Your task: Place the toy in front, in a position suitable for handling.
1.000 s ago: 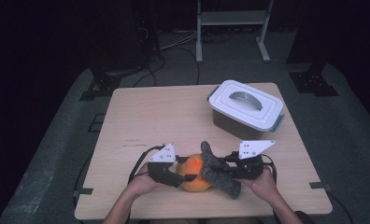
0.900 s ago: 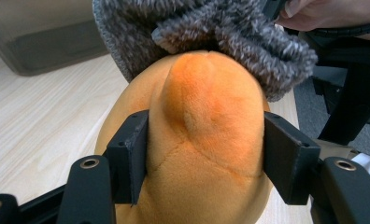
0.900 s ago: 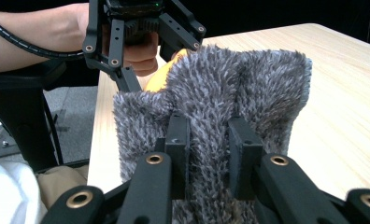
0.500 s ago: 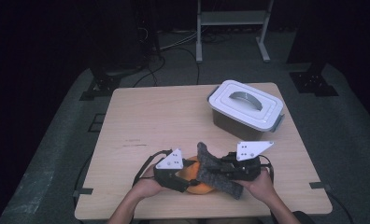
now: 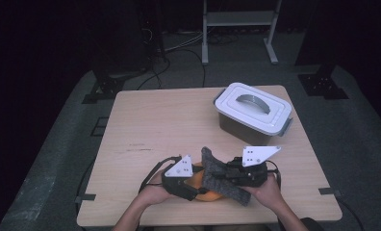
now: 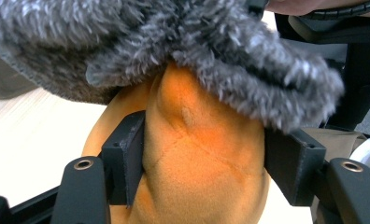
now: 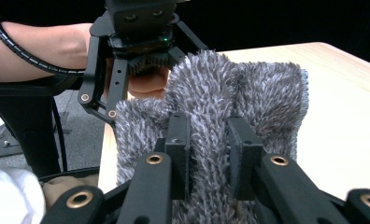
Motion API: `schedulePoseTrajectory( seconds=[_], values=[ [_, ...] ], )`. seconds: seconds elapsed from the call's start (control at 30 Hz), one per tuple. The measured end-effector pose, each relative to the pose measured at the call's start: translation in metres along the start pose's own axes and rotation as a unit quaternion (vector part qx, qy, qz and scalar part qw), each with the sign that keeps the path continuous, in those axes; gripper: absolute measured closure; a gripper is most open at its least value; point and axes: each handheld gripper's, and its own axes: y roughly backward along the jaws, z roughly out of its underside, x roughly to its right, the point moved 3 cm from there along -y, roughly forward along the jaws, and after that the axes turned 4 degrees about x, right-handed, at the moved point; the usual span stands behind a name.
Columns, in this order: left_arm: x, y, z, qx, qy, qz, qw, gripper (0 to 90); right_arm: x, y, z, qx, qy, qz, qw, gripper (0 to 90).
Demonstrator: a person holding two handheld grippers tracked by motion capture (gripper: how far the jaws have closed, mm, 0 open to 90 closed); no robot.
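The left gripper (image 5: 191, 185) is closed on the orange soft cloth (image 6: 197, 158); its two jaws press the cloth from both sides. The right gripper (image 7: 206, 140) pinches a fold of the grey fuzzy cloth (image 7: 239, 93), which lies over the orange one. Both cloths are near the front edge of the table (image 5: 179, 120), well apart from the lidded white box (image 5: 252, 108).

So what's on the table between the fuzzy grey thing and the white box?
Nothing. In the high view, bare wood of the table runs from the grey fuzzy cloth up to the lidded white box.
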Motion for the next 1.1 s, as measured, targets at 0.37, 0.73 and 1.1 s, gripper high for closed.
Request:
schedulePoseTrajectory(
  seconds=[0.37, 0.73, 1.1],
  values=[
    [-0.011, 0.009, 0.005, 0.014, 0.021, -0.008, 0.9997, 35.4, 0.006, 0.006, 0.008, -0.005, -0.007, 0.007, 0.9999, 72.8],
    [-0.023, 0.021, 0.013, 0.030, 0.064, -0.018, 0.9973, 35.3, 0.014, 0.011, 0.017, -0.021, -0.016, 0.024, 0.9994, 72.7],
    [-0.015, 0.012, 0.007, 0.021, 0.042, -0.020, 0.9987, 35.3, 0.005, 0.004, 0.007, -0.006, 0.001, 0.017, 0.9998, 72.7]
  ],
)
